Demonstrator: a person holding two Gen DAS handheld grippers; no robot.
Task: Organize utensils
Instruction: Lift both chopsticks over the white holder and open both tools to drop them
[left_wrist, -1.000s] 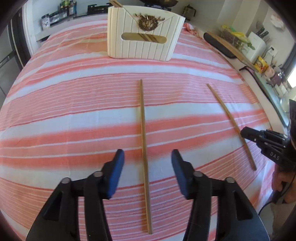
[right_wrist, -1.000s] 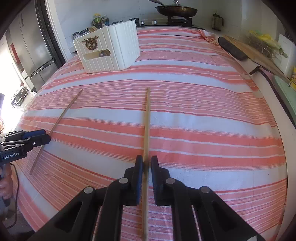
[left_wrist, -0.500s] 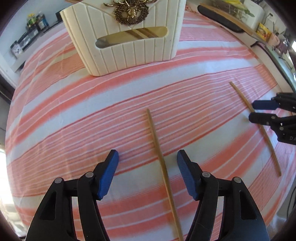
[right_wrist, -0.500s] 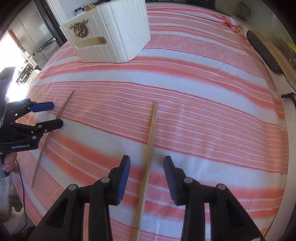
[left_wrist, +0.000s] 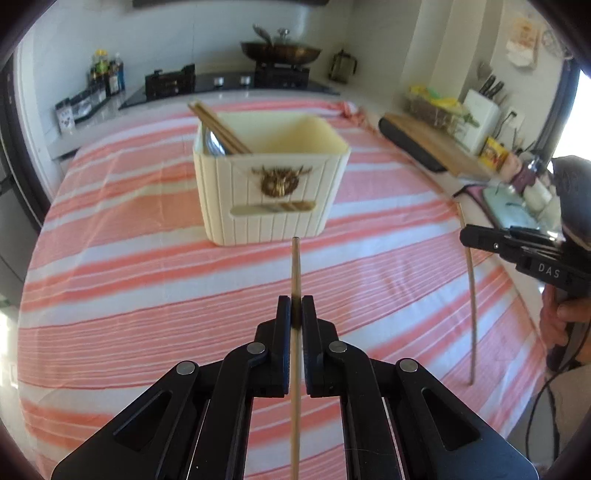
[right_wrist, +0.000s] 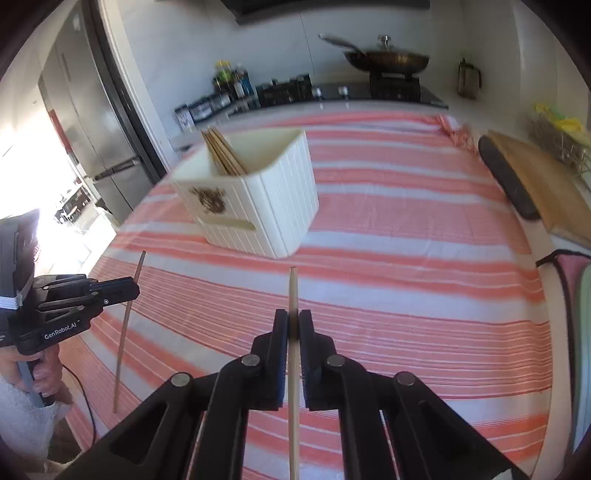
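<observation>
My left gripper (left_wrist: 295, 317) is clamped on one chopstick (left_wrist: 295, 269), my right gripper (right_wrist: 293, 325) on a second chopstick (right_wrist: 293, 291); both are lifted over the striped tablecloth (left_wrist: 129, 258). The left gripper's body reads "GenRobot.AI", the right's "DAS". Farther off, mid-cloth, the cream bin (left_wrist: 271, 177) holds more chopsticks (left_wrist: 218, 127).
</observation>
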